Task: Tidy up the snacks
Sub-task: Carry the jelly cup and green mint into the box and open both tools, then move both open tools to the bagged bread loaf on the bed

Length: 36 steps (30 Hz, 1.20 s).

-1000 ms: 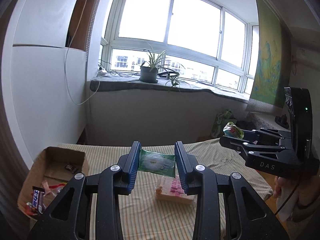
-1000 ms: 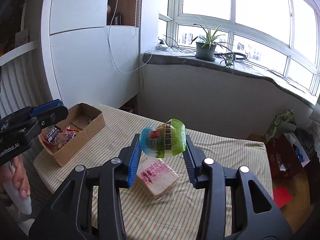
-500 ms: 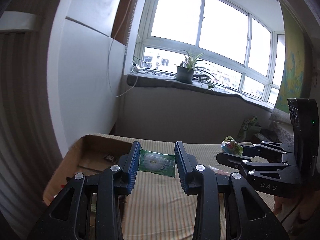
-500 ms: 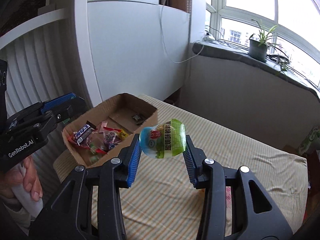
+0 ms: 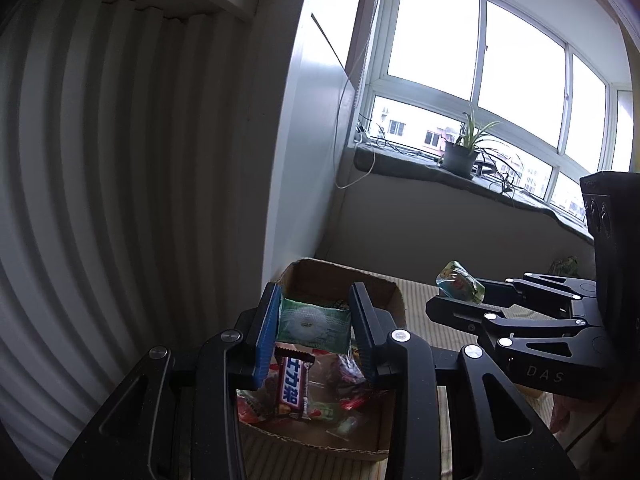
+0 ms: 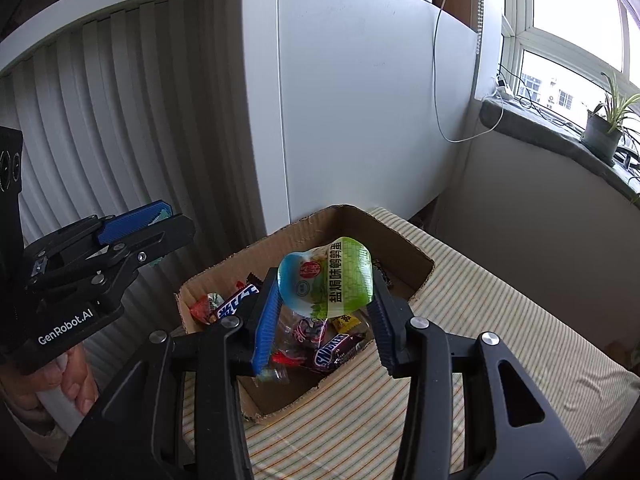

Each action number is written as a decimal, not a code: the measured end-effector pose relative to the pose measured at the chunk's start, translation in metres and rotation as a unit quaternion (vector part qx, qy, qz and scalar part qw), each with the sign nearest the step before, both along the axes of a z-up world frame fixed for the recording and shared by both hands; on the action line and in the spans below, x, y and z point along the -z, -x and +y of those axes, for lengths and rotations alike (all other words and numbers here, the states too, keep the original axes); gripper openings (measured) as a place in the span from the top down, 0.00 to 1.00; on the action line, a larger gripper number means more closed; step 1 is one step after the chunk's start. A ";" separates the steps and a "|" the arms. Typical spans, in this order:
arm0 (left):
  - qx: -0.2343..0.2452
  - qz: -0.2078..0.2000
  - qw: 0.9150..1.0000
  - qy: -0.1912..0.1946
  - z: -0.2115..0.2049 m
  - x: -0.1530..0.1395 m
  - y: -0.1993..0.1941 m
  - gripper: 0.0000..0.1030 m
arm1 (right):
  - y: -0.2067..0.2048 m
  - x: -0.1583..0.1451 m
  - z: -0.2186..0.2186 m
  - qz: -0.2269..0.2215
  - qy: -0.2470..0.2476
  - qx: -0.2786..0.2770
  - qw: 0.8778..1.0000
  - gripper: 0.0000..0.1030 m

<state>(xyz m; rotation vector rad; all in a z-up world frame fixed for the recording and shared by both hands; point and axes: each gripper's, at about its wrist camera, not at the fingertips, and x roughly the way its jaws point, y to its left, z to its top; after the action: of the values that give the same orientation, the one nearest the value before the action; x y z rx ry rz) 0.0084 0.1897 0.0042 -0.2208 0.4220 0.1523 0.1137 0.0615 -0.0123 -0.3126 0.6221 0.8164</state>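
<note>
Left gripper [image 5: 314, 330] clamped on a flat green sachet [image 5: 313, 325], square-ish, pale round print at its centre, held upright between the blue pads above the cardboard box [image 5: 384, 300].

Right gripper [image 6: 324, 300] pinching a puffy packet [image 6: 326, 282]: blue-white on the left with a red logo, lime green on the right with dark Chinese lettering, glossy and creased. It hangs over the box [image 6: 416, 276] opening.

Box open-topped, torn corrugated rim, sitting on a striped cloth surface [image 6: 500, 320] at the corner near the white cabinet [image 6: 360, 100]. Inside: a heap of wrapped sweets, a blue-lettered chocolate bar [image 5: 292, 386], a Snickers bar [image 6: 334, 350], a small yellow packet [image 6: 345, 322], red wrappers.

Potted plant [image 5: 460, 152] on the windowsill.
</note>
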 end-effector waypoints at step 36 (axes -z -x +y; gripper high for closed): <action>-0.029 0.069 0.996 0.040 0.013 0.046 -0.024 0.31 | -0.032 0.049 0.008 0.046 0.010 -0.004 0.999 0.36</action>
<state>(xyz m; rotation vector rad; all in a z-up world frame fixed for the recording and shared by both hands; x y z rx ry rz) 0.0321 0.2026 -0.0420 -0.3020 0.5593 0.2095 0.1459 0.0692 -0.0614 -0.2979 0.7151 0.8363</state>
